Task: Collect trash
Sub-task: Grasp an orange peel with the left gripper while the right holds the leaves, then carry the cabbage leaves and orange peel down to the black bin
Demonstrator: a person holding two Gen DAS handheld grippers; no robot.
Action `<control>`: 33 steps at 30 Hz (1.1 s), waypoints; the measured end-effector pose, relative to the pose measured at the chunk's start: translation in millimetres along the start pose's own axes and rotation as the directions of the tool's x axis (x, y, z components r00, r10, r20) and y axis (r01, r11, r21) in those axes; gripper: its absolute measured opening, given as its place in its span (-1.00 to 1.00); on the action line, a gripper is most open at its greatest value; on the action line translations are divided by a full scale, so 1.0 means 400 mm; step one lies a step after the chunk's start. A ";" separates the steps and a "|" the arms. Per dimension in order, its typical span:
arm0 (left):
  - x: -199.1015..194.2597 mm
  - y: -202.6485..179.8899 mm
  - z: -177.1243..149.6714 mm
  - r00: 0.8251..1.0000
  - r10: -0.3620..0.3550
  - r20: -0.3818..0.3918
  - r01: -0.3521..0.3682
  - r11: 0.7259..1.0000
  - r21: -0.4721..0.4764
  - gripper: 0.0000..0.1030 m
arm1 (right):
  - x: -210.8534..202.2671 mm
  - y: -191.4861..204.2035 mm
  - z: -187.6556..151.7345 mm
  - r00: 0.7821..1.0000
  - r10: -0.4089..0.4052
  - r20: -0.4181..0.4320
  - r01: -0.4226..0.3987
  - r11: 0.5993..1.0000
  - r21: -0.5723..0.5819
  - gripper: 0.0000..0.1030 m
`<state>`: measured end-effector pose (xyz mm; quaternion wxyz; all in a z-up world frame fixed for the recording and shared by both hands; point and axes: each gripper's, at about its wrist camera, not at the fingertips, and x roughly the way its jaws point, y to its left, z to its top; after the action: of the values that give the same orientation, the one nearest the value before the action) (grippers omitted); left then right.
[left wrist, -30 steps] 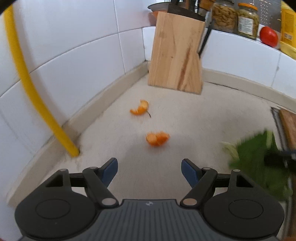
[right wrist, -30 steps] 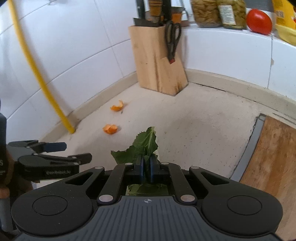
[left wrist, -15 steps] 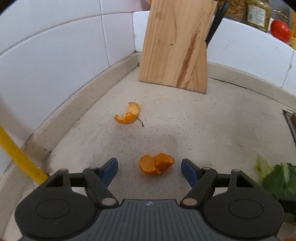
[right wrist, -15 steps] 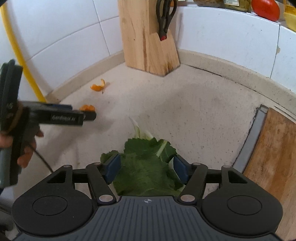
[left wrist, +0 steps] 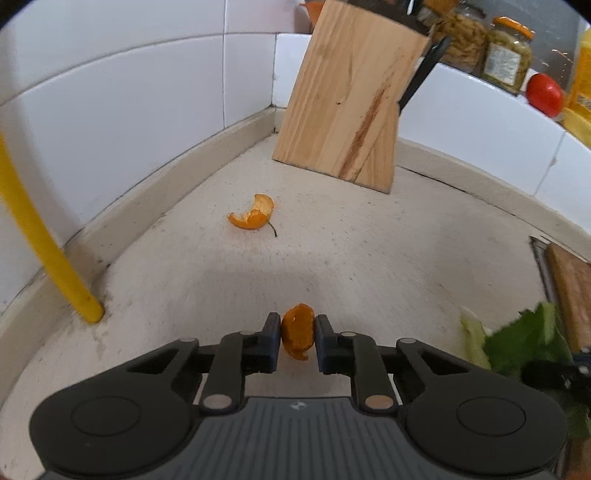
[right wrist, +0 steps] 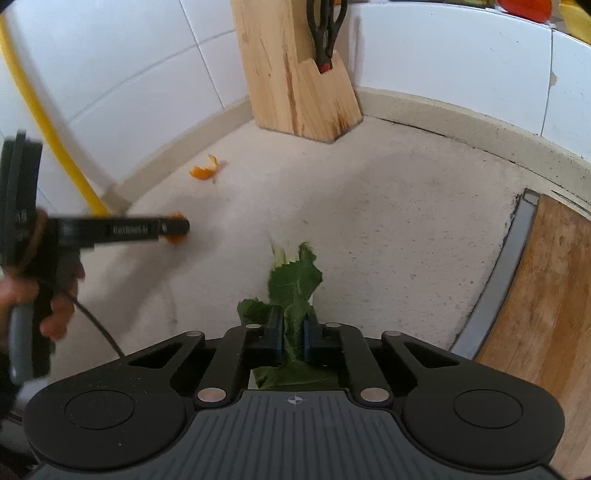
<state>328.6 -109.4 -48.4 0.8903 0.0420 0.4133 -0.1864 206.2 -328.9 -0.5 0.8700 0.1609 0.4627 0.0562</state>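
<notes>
Two grippers were at work on the speckled counter (left wrist: pixel 369 266), and both had something in their teeth. The left gripper (left wrist: pixel 297 338) had just closed its jaws, and its dark blue pads were pinched on one piece of orange peel (left wrist: pixel 298 331), held edge-up just off the counter surface, as far as I could tell. The right gripper (right wrist: pixel 293 334) had likewise just drawn its jaws in, and they stood narrow with one green leaf (right wrist: pixel 293 284) pressed between the pads, the leaf's pale stalk end pointing away over the counter. That made two bits of trash in hand. One more was still loose: a second orange peel (left wrist: pixel 253 216), curled with a thin stem, lay on the counter nearer the tiled wall, well apart from both grippers and short of the wooden knife block (left wrist: pixel 351 107) in the corner. One knife block, then, with one pair of black scissors (right wrist: pixel 325 31) slotted in its side. On the ledge behind it stood two glass jars (left wrist: pixel 508 61) and one red tomato (left wrist: pixel 545 94). One yellow pipe (left wrist: pixel 44 251) ran down the wall to the counter at the left, and a wooden board (right wrist: pixel 546 295) lay at the right. A person's hand (right wrist: pixel 55 299) gripped the left gripper's handle.
</notes>
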 end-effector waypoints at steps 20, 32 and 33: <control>-0.077 -0.035 -0.104 0.999 0.017 -0.049 -0.017 1.000 -0.006 -0.54 | -0.011 -0.010 -0.038 1.000 -0.013 -0.007 0.013 0.997 -0.071 0.00; -0.156 -0.031 -0.116 0.998 -0.056 -0.001 0.056 0.998 -0.036 -0.97 | -0.140 -0.057 -0.050 0.998 0.054 0.027 -0.055 0.998 0.029 -0.84; -0.162 -0.029 -0.119 0.998 -0.065 0.000 0.065 0.997 -0.037 -0.98 | -0.163 -0.057 -0.048 0.997 0.053 0.050 -0.055 0.998 0.036 -0.84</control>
<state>251.8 -90.2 -29.8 0.8843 0.0121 0.4181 -0.2075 152.3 -362.2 33.4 0.8762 0.1910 0.4374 0.0673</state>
